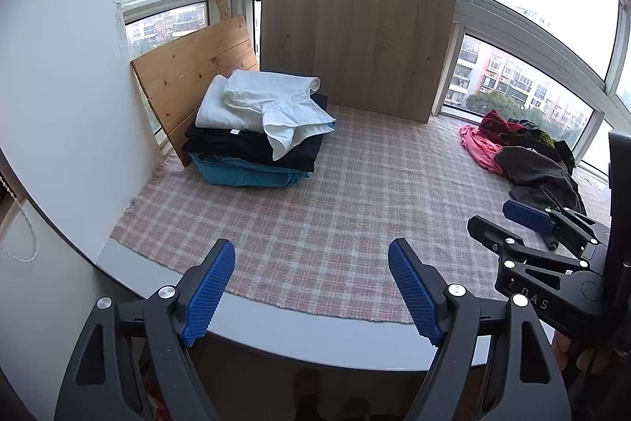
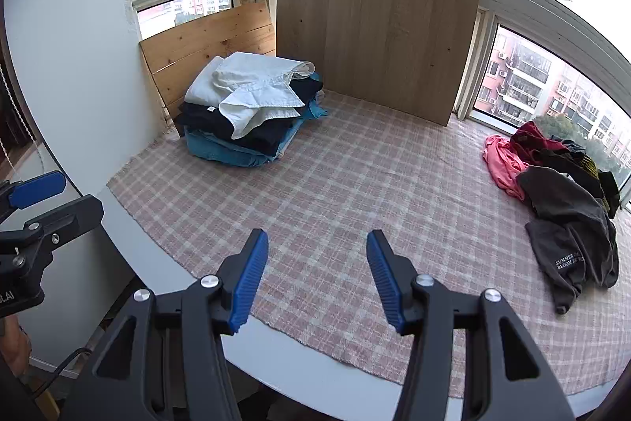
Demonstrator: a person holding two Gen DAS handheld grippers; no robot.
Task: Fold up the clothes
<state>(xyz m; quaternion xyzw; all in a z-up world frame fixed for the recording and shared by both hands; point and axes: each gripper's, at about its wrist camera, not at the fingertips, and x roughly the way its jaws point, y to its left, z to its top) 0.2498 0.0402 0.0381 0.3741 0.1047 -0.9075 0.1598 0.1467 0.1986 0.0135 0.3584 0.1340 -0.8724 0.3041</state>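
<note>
So the folded stack (image 1: pixel 256 129) sits at the far left of the table, right up against a slatted pine board (image 1: pixel 193 66) leaning on the window. Bottom layer is a teal piece, then a couple of dark navy or black ones, and a white shirt (image 2: pixel 256 89) on top that's honestly kind of sloppy, with one corner flopping down over the dark layers.

Over on the far right there's the unfolded pile (image 2: pixel 560 192): a pink garment (image 2: pixel 503 160) spread flat, something dark red behind it, and a grey tee with white lettering slumped toward the front. The two piles are well apart, with bare pink plaid tablecloth (image 1: pixel 335 204) between them.

A big plain wooden panel (image 2: pixel 374 34) stands upright at the back, propped against the window frame, just beside the folded stack.

Left gripper (image 1: pixel 311 290) hangs over the near edge of the cloth, jaws spread wide, nothing between the blue pads. Right gripper (image 2: pixel 313 279) is the same deal: wide apart, holding nothing, above the front of the cloth. Each one shows up at the edge of the other's view. Nothing sits between either gripper and the clothes.
</note>
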